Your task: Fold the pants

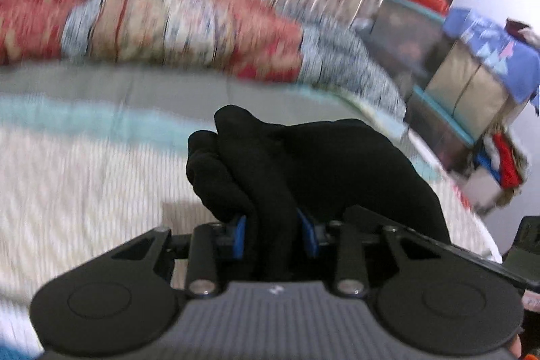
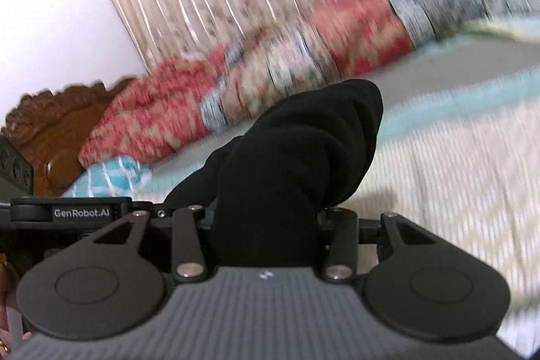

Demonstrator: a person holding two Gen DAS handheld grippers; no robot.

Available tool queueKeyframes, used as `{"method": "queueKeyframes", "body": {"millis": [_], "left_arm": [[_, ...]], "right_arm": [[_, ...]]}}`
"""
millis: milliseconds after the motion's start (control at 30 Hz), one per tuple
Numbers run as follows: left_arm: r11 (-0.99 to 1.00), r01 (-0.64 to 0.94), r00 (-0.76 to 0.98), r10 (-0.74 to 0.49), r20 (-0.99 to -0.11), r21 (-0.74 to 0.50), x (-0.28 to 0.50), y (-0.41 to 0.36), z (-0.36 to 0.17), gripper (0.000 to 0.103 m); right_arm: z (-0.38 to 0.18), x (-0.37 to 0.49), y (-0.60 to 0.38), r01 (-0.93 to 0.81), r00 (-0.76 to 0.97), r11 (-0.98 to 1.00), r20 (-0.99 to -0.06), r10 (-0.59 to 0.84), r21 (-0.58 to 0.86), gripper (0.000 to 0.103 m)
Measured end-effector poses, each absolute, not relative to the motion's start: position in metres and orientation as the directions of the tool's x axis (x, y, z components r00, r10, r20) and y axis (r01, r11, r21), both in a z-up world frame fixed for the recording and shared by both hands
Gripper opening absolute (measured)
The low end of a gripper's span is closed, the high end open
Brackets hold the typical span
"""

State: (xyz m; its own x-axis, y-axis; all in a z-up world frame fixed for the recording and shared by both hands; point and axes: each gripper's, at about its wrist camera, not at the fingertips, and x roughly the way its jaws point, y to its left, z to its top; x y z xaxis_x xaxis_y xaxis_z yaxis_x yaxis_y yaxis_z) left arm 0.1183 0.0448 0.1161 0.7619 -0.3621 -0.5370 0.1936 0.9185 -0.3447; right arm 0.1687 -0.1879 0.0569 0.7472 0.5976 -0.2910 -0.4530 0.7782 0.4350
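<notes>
Bedspread [image 1: 84,184] beneath bunched black pants [image 1: 290,164]

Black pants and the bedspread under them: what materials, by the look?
Black pants: soft matte knit or fleece, likely; no sheen, thick rounded folds. Bedspread: woven cotton-like cloth, cream with fine ribbed stripes; motion blur leaves the weave uncertain.
</notes>
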Motion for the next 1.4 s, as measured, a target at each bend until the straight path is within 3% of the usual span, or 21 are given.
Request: {"method": "queueKeyframes", "body": {"millis": [133, 267, 500, 567, 600, 733, 800, 867, 1000, 1400], "left_arm": [[0.944, 0.191, 0.824, -0.303, -0.479, -0.268, 0.178, 0.043, 0.132, 0.03], [0.957, 0.144, 0.826, -0.257, -0.501, -0.253, 0.248, 0.046, 0.111, 0.03], [0.975, 0.057, 0.735, -0.185, -0.653, -0.213, 0.314, 0.045, 0.03, 0.03], [0.988, 0.027, 0.71, -0.125, -0.693, -0.151, 0.318, 0.038, 0.01, 0.034], [0.991, 0.026, 0.71, -0.108, -0.696, -0.128, 0.314, 0.035, 0.009, 0.04], [0.997, 0.003, 0.723, -0.054, -0.689, -0.074, 0.292, 0.03, 0.025, 0.059], [0.999, -0.036, 0.727, 0.004, -0.687, -0.032, 0.278, 0.032, 0.035, 0.085], [0.998, -0.065, 0.733, 0.051, -0.679, 0.005, 0.249, 0.032, 0.046, 0.094], [0.995, -0.098, 0.706, 0.089, -0.702, 0.028, 0.205, 0.034, 0.056, 0.099], [0.993, -0.119, 0.658, 0.094, -0.747, 0.021, 0.082, 0.028, 0.064, 0.103]], "right_arm": [[0.072, 0.222, -0.174, -0.499, 0.78, 0.79, -0.213, 0.589, 0.357, 0.047], [0.055, 0.283, -0.166, -0.488, 0.787, 0.803, -0.224, 0.574, 0.343, 0.047], [-0.015, 0.348, -0.15, -0.375, 0.759, 0.848, -0.402, 0.512, 0.374, 0.048], [-0.031, 0.353, -0.15, -0.303, 0.749, 0.878, -0.477, 0.46, 0.372, 0.055], [-0.032, 0.351, -0.153, -0.277, 0.746, 0.881, -0.492, 0.448, 0.383, 0.064], [-0.019, 0.332, -0.171, -0.187, 0.761, 0.9, -0.52, 0.387, 0.394, 0.08], [-0.006, 0.307, -0.181, -0.155, 0.792, 0.913, -0.505, 0.343, 0.377, 0.09], [0.004, 0.279, -0.19, -0.156, 0.795, 0.913, -0.501, 0.342, 0.376, 0.092], [0.014, 0.215, -0.206, -0.127, 0.801, 0.905, -0.496, 0.335, 0.407, 0.103], [0.015, 0.109, -0.189, -0.047, 0.712, 0.936, -0.646, 0.276, 0.349, 0.103]]}}
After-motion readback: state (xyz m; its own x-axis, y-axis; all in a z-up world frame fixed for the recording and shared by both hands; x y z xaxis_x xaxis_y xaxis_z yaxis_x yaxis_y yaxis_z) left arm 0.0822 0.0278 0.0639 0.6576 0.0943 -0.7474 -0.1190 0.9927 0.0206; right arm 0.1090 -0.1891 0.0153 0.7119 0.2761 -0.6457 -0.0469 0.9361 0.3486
